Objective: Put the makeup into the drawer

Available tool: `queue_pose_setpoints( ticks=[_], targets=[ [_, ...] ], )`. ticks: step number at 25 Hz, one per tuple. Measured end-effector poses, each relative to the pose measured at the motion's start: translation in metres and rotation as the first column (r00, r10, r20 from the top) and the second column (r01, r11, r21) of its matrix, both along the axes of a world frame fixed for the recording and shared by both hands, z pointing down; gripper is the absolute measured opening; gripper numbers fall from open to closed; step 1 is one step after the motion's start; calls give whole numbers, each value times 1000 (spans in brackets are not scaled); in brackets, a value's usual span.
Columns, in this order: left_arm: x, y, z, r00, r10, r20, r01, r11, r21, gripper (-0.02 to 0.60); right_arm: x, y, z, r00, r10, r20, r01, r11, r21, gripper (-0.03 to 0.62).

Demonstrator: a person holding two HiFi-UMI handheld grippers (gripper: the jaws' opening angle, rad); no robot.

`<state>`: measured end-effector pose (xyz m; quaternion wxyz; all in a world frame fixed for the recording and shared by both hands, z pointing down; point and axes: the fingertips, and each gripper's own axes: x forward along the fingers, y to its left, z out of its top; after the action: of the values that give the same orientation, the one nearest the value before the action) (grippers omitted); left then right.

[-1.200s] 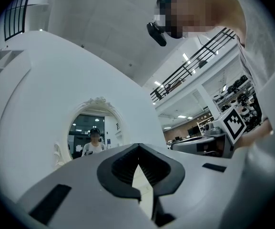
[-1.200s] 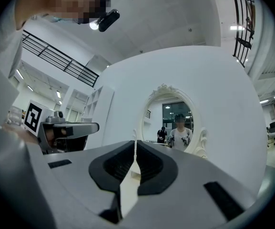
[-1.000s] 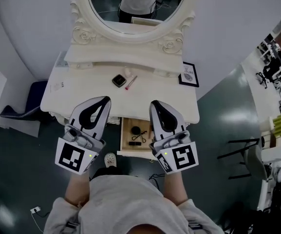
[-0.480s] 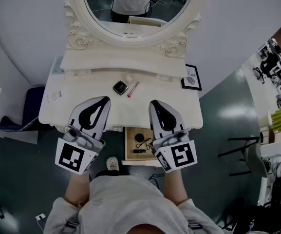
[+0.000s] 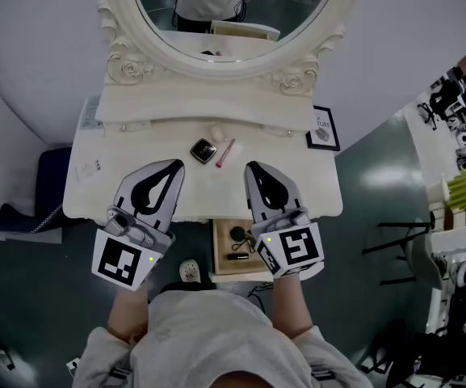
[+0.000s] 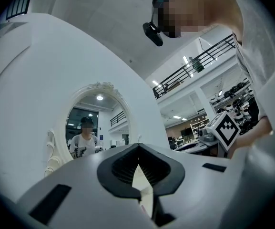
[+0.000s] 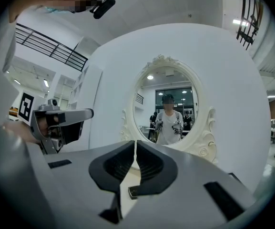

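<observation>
A dark square compact [image 5: 203, 150] and a pink lipstick [image 5: 224, 153] lie on the white vanity table [image 5: 297, 188], below the oval mirror [image 5: 233, 6]. A small cream round thing [image 5: 216, 132] sits just behind them. The wooden drawer [image 5: 219, 253] stands open under the table's front, with a round dark item [image 5: 237, 234] and a dark stick [image 5: 239, 256] inside. My left gripper [image 5: 175, 166] [image 6: 138, 145] is shut and empty, over the table front left of the compact. Held over the drawer, my right gripper [image 5: 251, 166] [image 7: 135, 142] is shut and empty; the compact [image 7: 133, 192] shows under its jaws.
A framed picture [image 5: 323, 128] leans at the table's back right. A paper [image 5: 87, 168] lies at the table's left end. A dark blue seat [image 5: 47, 180] stands on the floor to the left. Shelves and a chair [image 5: 414, 257] are at the right.
The head view has drifted, so the table and drawer sit lower and further right. Both grippers stay shut over the table front, the right one a little further forward.
</observation>
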<state>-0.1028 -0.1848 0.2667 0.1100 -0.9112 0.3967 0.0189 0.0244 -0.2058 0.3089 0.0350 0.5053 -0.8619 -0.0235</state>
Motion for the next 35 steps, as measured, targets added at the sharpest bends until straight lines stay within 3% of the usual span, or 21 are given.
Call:
queue_pose_setpoints(
  ticks=[8, 13, 23, 32, 35],
  targets=[
    [-9, -21, 23, 1000, 8, -16, -9, 998, -59, 14, -7, -29, 43, 999, 25, -46, -31, 991, -130, 28],
    [-15, -29, 38, 1000, 12, -15, -13, 996, -90, 14, -6, -40, 83, 996, 56, -68, -71, 965, -252, 28],
    [-22, -37, 56, 999, 36, -16, -37, 994, -102, 14, -6, -73, 163, 991, 108, -74, -130, 863, -488, 29],
    [-40, -43, 63, 1000, 20, -22, -22, 994, -108, 14, -4, -98, 226, 976, 187, -113, -217, 758, -616, 32],
    [-47, -44, 68, 1000, 6, -22, -9, 993, -120, 14, -3, -103, 246, 966, 212, -148, -257, 725, -639, 94]
  ],
)
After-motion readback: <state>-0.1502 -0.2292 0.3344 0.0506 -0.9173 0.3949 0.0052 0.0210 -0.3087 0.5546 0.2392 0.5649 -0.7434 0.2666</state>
